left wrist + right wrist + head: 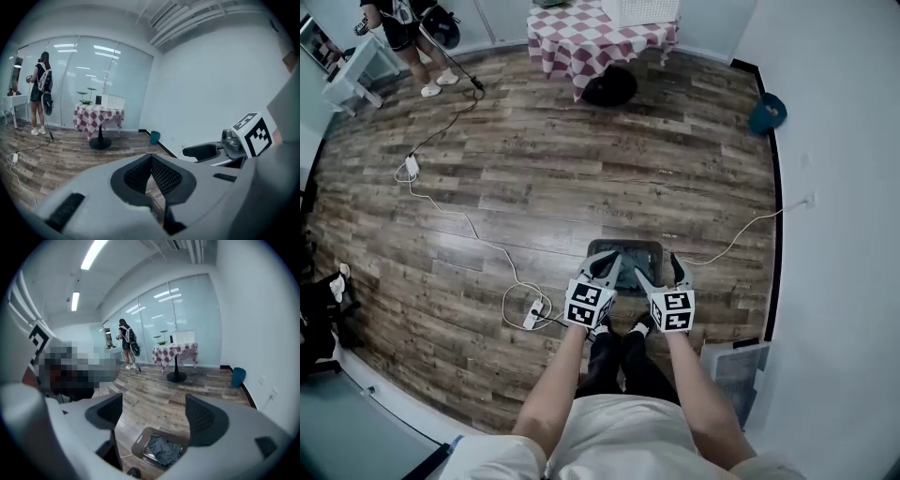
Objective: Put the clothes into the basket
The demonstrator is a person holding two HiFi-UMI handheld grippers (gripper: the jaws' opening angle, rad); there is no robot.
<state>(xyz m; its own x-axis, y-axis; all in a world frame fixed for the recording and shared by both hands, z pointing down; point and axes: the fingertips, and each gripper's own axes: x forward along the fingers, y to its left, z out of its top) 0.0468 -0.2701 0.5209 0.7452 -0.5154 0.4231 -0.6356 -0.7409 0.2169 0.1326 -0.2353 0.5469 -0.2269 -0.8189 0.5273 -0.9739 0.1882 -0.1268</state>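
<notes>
A grey basket [626, 245] stands on the wooden floor just ahead of my feet. In the right gripper view the basket [139, 445] shows below the jaws, with dark grey clothes [162, 450] lying inside it. Both grippers are held up over the basket. My left gripper [606, 265] [151, 171] is shut, its two ribbed pads meeting with nothing between them. The right gripper [661, 273] [155, 416] is open, jaws wide apart and empty. One of its fingers [205, 151] shows beside the left gripper.
A table with a red-checked cloth [598, 37] stands far across the room, with a person [405, 36] to its left. A power strip and cable [532, 315] lie left of the basket. A teal bin [766, 112] sits by the right wall, a white box [737, 368] near my right.
</notes>
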